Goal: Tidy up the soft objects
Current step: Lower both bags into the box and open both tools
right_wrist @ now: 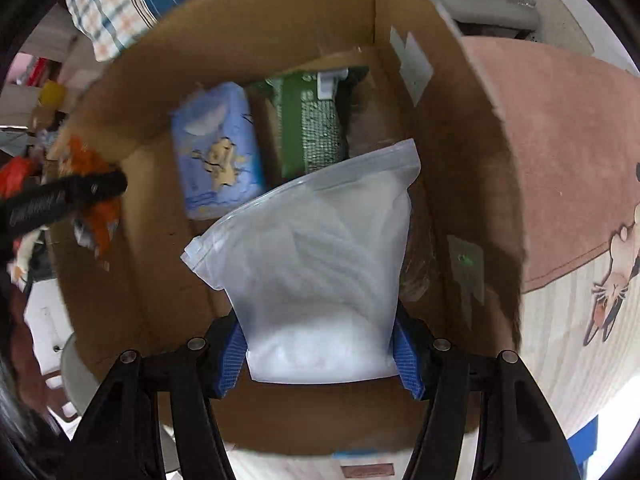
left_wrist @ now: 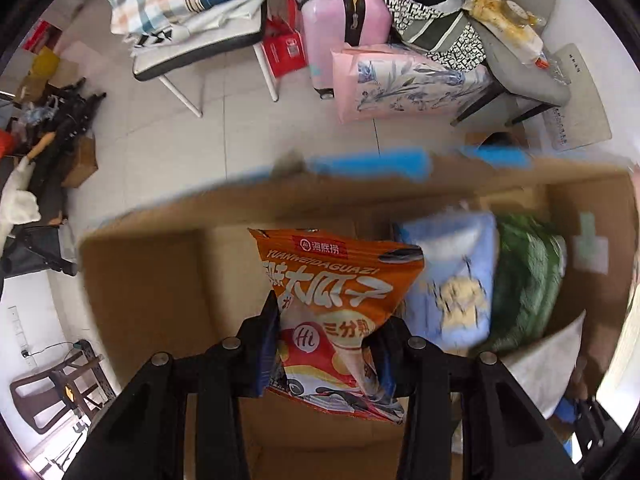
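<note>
My left gripper [left_wrist: 326,344] is shut on an orange snack bag [left_wrist: 340,288] and holds it above the open cardboard box [left_wrist: 168,280]. My right gripper [right_wrist: 322,352] is shut on a frosted white zip bag [right_wrist: 320,264] of soft white stuff, held over the same box [right_wrist: 452,152]. Inside the box lie a light blue pack [right_wrist: 218,152] and a green pack [right_wrist: 312,128]; both also show in the left wrist view, the blue pack [left_wrist: 452,280] beside the green one [left_wrist: 528,280]. The left gripper with the orange bag [right_wrist: 96,200] shows at the left of the right wrist view.
A pink mat with a cat print [right_wrist: 560,152] lies right of the box. Beyond the box stand a chair with folded bedding [left_wrist: 192,4], a pink suitcase [left_wrist: 344,12], a pink floral bag [left_wrist: 400,80] and a grey chair with clutter [left_wrist: 512,48]. Clutter sits at the left [left_wrist: 52,128].
</note>
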Motion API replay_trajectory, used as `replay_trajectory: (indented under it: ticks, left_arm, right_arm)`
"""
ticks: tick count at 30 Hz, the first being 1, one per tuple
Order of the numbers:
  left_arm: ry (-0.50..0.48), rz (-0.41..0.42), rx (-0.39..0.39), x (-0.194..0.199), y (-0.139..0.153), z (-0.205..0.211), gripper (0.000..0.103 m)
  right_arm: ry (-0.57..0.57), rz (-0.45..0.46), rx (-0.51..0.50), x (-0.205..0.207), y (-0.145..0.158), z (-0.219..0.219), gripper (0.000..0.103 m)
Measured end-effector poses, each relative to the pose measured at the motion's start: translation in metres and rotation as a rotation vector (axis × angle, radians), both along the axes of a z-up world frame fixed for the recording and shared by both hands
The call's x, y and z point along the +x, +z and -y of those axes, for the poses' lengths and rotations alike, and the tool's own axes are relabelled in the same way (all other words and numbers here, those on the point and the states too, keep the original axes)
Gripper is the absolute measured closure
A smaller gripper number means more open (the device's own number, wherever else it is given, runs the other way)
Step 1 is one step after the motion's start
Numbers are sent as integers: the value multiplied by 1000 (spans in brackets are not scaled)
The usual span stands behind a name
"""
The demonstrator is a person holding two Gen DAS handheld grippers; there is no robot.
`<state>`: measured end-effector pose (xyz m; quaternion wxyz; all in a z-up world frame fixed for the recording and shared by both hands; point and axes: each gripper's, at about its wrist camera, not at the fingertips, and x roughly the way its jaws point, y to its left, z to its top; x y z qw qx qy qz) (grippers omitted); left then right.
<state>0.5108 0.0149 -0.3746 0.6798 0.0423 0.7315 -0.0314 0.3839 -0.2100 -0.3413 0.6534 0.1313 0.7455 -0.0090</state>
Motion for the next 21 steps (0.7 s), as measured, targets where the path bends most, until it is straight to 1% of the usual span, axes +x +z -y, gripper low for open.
replay_trajectory:
  ticks: [1,2,4,6,7,8,9,10,11,13,14,16,18,21]
  left_arm:
    - [-11,-13,-1,4,-5,1,63]
    - [-15,-28,-6,7,-8,2,63]
    - [-2,-65,-16,11,-14,1,62]
    - [20,-77,-39,14,-12,-2,59]
    - [27,-72,-41,14,-8,-3,56]
    - [28,-64,-41,15,-4,-4,50]
    - [23,-45,-42,15,3,-4,45]
    - [18,-26,-37,14,9,-5,32]
    - [15,-4,-30,13,17,-6,24]
    - [24,30,-38,10,33,-9,16]
    - [29,42,-43,9,38,-11,12]
    - [33,76,-47,2,54,-14,5]
    - [36,120,-44,-7,68,-18,5]
    - [41,171,-44,-24,86,-22,5]
  right_arm:
    - [5,-4,-6,0,-3,0,37]
    - [11,-10,-9,8,-9,-5,37]
    - [22,-27,-15,11,-15,-9,35]
    - [36,-52,4,13,-19,-13,31]
    - [44,-57,16,15,-21,-16,27]
    - [51,-56,21,22,-24,-19,23]
    - [65,-56,22,23,-24,-22,21]
    - [73,-56,27,27,-26,-26,17]
    - [80,-58,37,27,-22,-28,11]
    - [88,-47,53,29,-13,-33,3]
    - [99,-36,50,32,-9,-38,1]
    - [123,-1,27,35,6,-46,0]
    - [137,38,11,39,17,-49,0]
    - [103,131,8,41,36,-52,0]
